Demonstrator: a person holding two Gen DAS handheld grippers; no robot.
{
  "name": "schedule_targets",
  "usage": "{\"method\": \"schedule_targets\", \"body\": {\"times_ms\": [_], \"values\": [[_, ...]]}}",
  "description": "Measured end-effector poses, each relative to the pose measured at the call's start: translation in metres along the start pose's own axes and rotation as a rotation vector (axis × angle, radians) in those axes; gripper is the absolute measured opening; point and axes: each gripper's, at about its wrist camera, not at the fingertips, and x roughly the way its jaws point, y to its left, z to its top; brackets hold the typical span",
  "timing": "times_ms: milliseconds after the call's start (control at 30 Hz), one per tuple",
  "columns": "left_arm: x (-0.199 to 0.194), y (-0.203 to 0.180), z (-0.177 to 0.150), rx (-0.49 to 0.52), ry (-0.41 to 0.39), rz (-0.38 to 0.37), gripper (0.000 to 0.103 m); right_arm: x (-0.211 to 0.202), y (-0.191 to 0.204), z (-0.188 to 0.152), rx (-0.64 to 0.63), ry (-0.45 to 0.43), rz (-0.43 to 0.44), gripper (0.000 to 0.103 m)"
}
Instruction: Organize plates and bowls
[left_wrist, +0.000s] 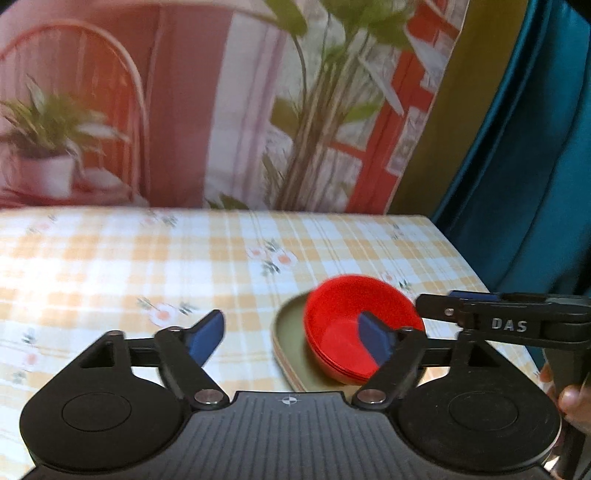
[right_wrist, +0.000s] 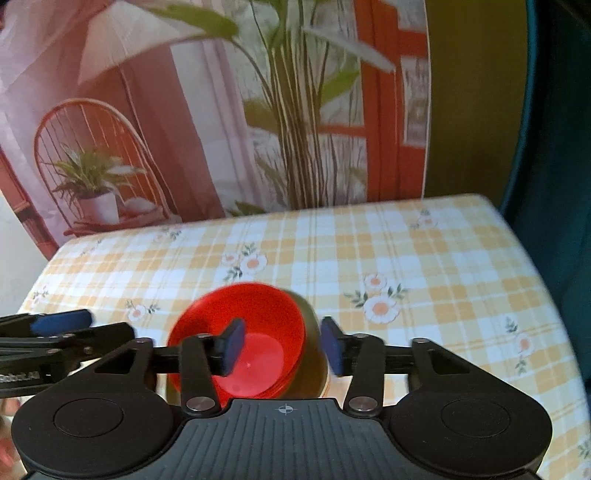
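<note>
**Red bowls stacked on the olive plate, both grippers spread wide**

The red bowls (left_wrist: 360, 332) sat nested on the olive plate (left_wrist: 291, 339), over on the right side of the checked tablecloth (left_wrist: 147, 266). The left gripper (left_wrist: 291, 336) hung above them, fingers well apart, gripping nothing. The right gripper (right_wrist: 286, 345) was spread too, one blue pad (right_wrist: 232, 345) over the bowl's hollow, the other beyond its rim. Contact? Couldn't tell.
</note>
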Motion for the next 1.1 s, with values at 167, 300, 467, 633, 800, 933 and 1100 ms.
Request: {"method": "schedule_targets", "body": {"times_ms": [167, 300, 467, 633, 800, 933, 1100], "values": [[-0.044, -0.003, 0.005, 0.041, -0.063, 0.09, 0.1, -0.036, 0.01, 0.006, -0.043, -0.085, 0.019, 0.085], [-0.08, -0.008, 0.006, 0.09, -0.138, 0.154, 0.103, -0.068, 0.024, 0.006, -0.11, -0.161, 0.019, 0.103], [-0.122, -0.011, 0.008, 0.096, -0.189, 0.198, 0.103, -0.102, 0.036, 0.003, -0.129, -0.206, 0.023, 0.103], [-0.161, -0.019, 0.004, 0.122, -0.245, 0.278, 0.103, -0.135, 0.044, -0.002, -0.126, -0.254, 0.033, 0.103], [-0.198, -0.026, -0.005, 0.108, -0.31, 0.31, 0.103, -0.169, 0.055, -0.01, -0.15, -0.307, 0.024, 0.103], [-0.226, -0.031, -0.012, 0.105, -0.342, 0.317, 0.103, -0.196, 0.065, -0.016, -0.162, -0.337, 0.025, 0.103], [-0.256, -0.041, -0.021, 0.118, -0.404, 0.341, 0.103, -0.226, 0.076, -0.025, -0.159, -0.382, 0.012, 0.103]]}}
